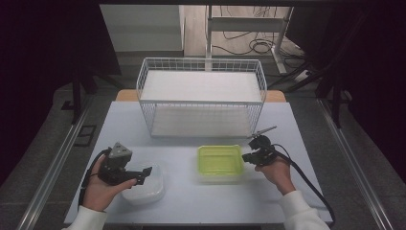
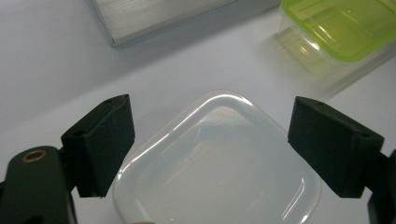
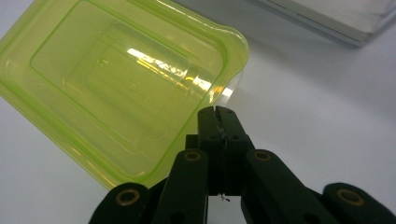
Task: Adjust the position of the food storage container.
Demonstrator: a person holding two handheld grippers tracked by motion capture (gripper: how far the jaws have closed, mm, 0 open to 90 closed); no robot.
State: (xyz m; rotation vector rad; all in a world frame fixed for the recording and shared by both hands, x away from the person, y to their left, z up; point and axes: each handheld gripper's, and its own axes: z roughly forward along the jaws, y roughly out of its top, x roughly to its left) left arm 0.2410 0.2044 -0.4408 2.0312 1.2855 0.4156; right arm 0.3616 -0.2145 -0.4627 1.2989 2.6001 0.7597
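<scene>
A clear box with a frosted white lid (image 1: 143, 184) (image 2: 217, 163) lies at the front left of the table. My left gripper (image 1: 141, 173) (image 2: 210, 144) hovers over it with its jaws wide apart on either side of the lid, touching nothing. A box with a green lid (image 1: 220, 160) (image 3: 116, 84) sits at the table's middle. My right gripper (image 1: 247, 156) (image 3: 217, 112) is at that lid's right edge, jaws pressed together with nothing between them, its tip just by the lid's rim.
A white wire basket (image 1: 201, 96) stands at the back middle of the pale table (image 1: 201, 206); its base (image 2: 154, 18) (image 3: 336, 18) lies beyond both boxes. Black cables trail from both grippers toward the front edge.
</scene>
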